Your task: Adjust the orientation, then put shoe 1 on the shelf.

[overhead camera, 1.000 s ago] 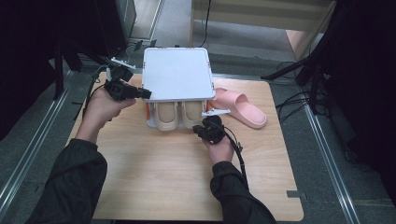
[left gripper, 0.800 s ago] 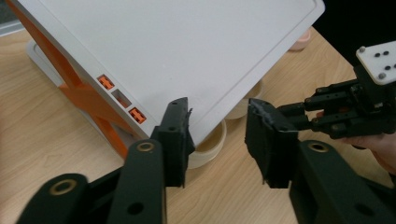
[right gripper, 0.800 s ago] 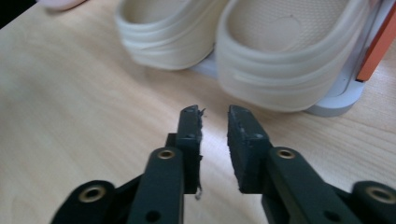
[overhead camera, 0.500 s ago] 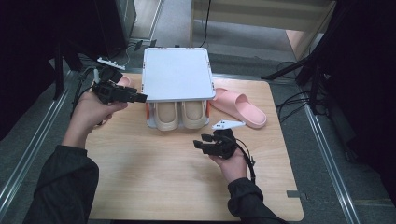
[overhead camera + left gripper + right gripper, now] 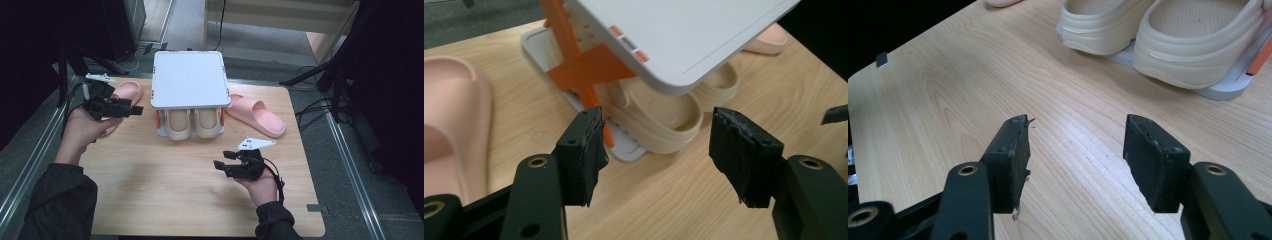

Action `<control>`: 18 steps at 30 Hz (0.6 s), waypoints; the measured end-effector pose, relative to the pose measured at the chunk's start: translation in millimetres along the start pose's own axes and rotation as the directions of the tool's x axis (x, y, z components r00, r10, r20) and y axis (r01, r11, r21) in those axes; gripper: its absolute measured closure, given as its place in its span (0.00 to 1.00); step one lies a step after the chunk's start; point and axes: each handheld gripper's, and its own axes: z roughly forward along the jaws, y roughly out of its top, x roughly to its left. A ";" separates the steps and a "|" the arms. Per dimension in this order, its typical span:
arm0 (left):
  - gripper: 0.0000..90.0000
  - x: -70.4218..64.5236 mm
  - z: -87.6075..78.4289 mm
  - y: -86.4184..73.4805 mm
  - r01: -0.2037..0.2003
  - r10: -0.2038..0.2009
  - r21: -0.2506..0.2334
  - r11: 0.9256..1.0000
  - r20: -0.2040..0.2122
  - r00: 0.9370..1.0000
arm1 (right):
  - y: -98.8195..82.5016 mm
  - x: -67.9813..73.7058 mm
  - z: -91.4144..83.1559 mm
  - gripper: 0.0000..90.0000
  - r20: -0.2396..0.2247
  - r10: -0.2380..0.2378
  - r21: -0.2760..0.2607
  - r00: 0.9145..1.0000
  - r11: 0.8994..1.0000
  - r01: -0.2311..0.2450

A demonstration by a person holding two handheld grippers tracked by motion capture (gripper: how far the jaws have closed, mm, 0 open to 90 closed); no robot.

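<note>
A white two-shelf rack with orange cross braces stands at the back middle of the wooden table. A pair of beige slippers sits on its lower shelf. One pink slipper lies right of the rack, another left of it. My left gripper hovers left of the rack, pointing at it, open and empty. My right gripper is in front of the rack, apart from the beige slippers, open with only bare wood between its pads. Both pairs of jaws have just been opening.
Metal rails run along both sides of the table. Dark stands and cables crowd the floor at the far left and right. A small black mark sits near the table's front right corner. Bare wood lies between me and the rack.
Both grippers have drawn back from the rack and opened. The left one moved left from the rack's side. The right one pulled away from the beige slippers toward the near right.
</note>
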 end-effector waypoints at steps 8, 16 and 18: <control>0.50 30.7 6.4 -22.5 0.034 -0.034 -0.003 0.999 -0.027 0.999 | 1.2 -2.5 6.6 0.50 -0.011 0.043 0.034 0.999 0.998 -0.043; 0.51 51.7 19.9 -34.8 0.056 -0.054 0.022 0.998 -0.062 0.997 | -0.2 -1.1 4.4 0.51 -0.017 0.051 0.024 0.999 0.998 -0.050; 0.51 54.2 21.5 -35.4 0.059 -0.057 0.023 0.998 -0.066 0.996 | -1.4 -1.1 3.3 0.51 -0.012 0.050 0.025 0.999 0.998 -0.050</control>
